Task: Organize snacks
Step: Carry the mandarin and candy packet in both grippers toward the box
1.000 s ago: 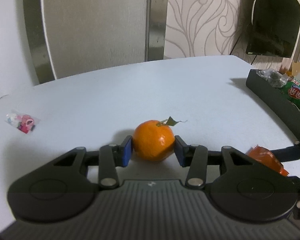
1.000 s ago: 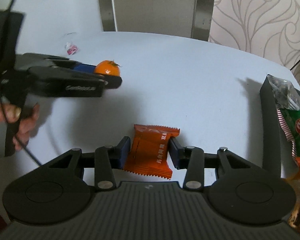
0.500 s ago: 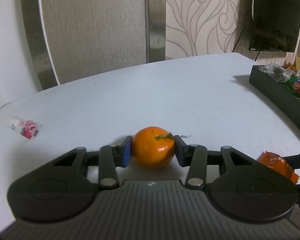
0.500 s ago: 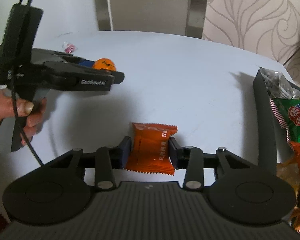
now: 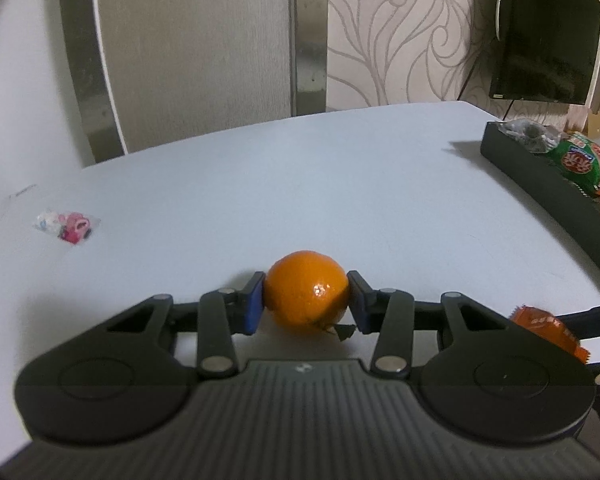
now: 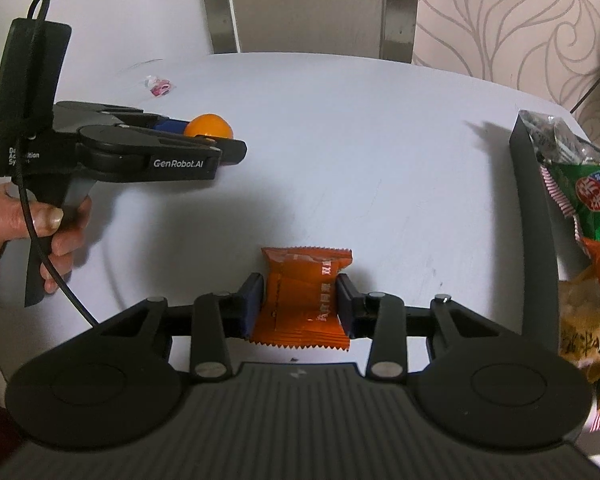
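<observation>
In my right gripper I'm pinching the orange snack packet across its width, the pads biting its side edges and creasing the film a little; the jaws have just been closing further on it. The packet's long axis runs along my fingers, one serrated end toward the camera and the other pointing away over the table, printed face up. My left gripper is clamped on the mandarin, pads pressing on either side; being nearly round it has no real long axis, and its stem and scrap of leaf point down toward the camera. Both loads look clear of the tabletop, though I can't be sure of it. To do this carry well, I judge I should hold the squeeze steady, since the fruit could roll in a slack grip and the packet could slip. I'd travel level toward the black tray on my right, already holding a green bag, and clear its wall before letting go. Farther off, a small pink-wrapped sweet lies alone near the table's far left edge, I'd guess next to collect.
</observation>
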`<state>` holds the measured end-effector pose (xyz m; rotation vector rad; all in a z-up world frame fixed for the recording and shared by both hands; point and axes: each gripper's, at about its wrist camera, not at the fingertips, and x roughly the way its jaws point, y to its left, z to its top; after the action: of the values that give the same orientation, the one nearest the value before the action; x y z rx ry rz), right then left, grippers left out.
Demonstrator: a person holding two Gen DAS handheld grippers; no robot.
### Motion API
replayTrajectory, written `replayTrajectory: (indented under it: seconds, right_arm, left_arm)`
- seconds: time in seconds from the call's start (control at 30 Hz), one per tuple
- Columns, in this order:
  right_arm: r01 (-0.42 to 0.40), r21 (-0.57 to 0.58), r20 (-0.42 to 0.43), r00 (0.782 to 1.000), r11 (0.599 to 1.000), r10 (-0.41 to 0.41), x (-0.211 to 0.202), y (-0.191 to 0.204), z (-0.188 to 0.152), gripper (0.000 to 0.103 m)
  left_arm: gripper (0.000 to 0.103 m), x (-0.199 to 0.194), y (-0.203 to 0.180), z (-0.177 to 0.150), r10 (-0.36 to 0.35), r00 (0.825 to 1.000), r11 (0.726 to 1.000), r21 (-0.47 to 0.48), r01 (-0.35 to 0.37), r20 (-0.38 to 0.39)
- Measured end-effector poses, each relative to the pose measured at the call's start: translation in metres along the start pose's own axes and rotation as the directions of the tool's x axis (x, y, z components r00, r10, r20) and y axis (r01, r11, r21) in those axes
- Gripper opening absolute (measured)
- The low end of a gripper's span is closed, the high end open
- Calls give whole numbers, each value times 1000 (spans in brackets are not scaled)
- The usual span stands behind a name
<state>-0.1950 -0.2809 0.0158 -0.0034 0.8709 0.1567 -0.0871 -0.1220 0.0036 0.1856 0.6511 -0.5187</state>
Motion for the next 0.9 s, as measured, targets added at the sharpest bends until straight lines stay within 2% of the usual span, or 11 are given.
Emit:
replayTrajectory:
  seconds: [0.23, 0.43, 0.9]
  right_arm:
    - [-31, 27, 15, 999, 999, 31, -12, -2, -2, 43]
    - [-72, 97, 44, 997, 993, 68, -27, -14, -2, 43]
    - [-74, 190, 153, 987, 979, 45, -71, -55, -4, 43]
  left_arm:
    - [46, -6, -17, -1, -47, 999, 999, 17, 47, -8]
    - [46, -11, -35, 12, -77, 997, 995, 57, 75, 19]
    - [46, -10, -84, 41, -152, 987, 983, 113, 145, 54]
